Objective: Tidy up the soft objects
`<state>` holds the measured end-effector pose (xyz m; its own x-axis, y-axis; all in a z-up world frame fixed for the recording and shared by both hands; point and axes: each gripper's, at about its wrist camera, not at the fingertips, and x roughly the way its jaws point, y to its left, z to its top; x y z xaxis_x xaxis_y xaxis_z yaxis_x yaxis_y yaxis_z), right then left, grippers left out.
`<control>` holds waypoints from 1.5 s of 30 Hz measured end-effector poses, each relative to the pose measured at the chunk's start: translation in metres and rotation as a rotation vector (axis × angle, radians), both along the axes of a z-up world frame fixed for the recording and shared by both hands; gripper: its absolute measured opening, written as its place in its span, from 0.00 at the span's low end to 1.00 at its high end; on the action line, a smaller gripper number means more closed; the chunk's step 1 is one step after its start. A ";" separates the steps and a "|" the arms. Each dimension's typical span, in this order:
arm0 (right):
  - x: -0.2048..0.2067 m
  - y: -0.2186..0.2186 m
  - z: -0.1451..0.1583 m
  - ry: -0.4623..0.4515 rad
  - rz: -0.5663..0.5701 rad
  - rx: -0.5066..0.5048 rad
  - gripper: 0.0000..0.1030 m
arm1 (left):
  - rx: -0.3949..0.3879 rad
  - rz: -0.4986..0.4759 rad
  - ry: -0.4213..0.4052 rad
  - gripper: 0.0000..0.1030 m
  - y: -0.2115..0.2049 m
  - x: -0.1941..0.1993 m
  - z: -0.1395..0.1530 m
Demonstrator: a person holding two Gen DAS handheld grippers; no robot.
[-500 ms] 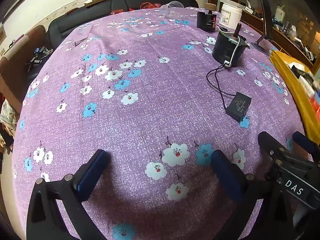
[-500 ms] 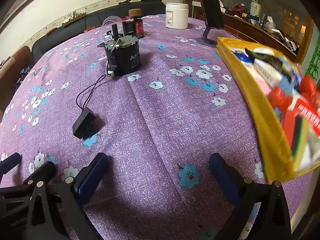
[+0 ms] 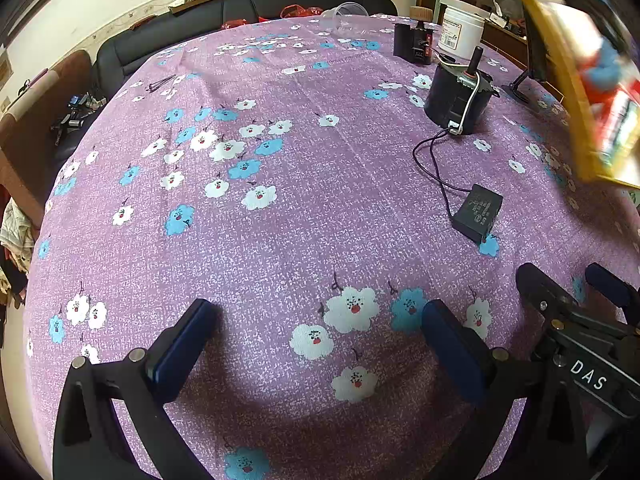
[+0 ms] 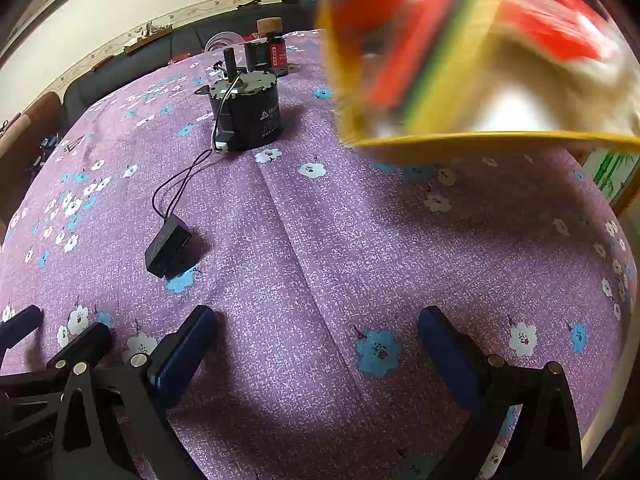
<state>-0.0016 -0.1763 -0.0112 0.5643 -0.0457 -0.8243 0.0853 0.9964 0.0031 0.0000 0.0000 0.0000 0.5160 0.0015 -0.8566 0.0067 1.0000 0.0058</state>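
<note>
A yellow tray (image 3: 562,64) hangs tilted in the air at the right, blurred with motion, and whatever lifts it is out of sight. Its rim (image 4: 480,139) fills the top right of the right wrist view. Inside lie colourful soft items (image 4: 436,60), red, green, yellow and blue. My left gripper (image 3: 316,312) stands open and empty over the purple flowered tablecloth (image 3: 280,240). Just to its right, my right gripper (image 4: 317,316) is open and empty too, below the raised tray. Each gripper shows at the edge of the other's view: right gripper (image 3: 568,280), left gripper (image 4: 60,326).
A black motor (image 3: 456,104) with a thin wire to a small black box (image 3: 478,210) sits ahead on the right. Further back stand a white tub (image 3: 460,32), a black canister (image 3: 412,40), a clear cup (image 3: 348,12) and a tablet stand (image 3: 532,48). A dark sofa (image 3: 240,12) lies behind the table.
The yellow tray, which rested on the table's right side, has risen and tipped over the cloth. Both grippers have kept their places and stayed open.
</note>
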 end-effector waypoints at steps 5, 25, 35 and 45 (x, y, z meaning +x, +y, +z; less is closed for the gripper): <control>0.000 0.000 0.000 0.000 0.000 0.000 0.99 | 0.000 0.000 0.000 1.00 0.000 0.000 0.000; -0.001 -0.002 0.001 0.000 0.000 0.000 0.99 | 0.000 0.000 -0.001 1.00 -0.004 0.000 0.000; -0.001 -0.002 0.001 0.000 -0.001 0.000 0.99 | 0.000 0.000 -0.001 1.00 -0.003 0.000 0.000; -0.001 -0.002 0.002 0.000 -0.001 0.001 0.99 | 0.000 0.000 -0.001 1.00 -0.004 0.000 0.000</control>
<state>-0.0026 -0.1788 -0.0097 0.5640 -0.0456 -0.8245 0.0858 0.9963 0.0036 0.0003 -0.0036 -0.0001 0.5165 0.0013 -0.8563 0.0066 1.0000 0.0055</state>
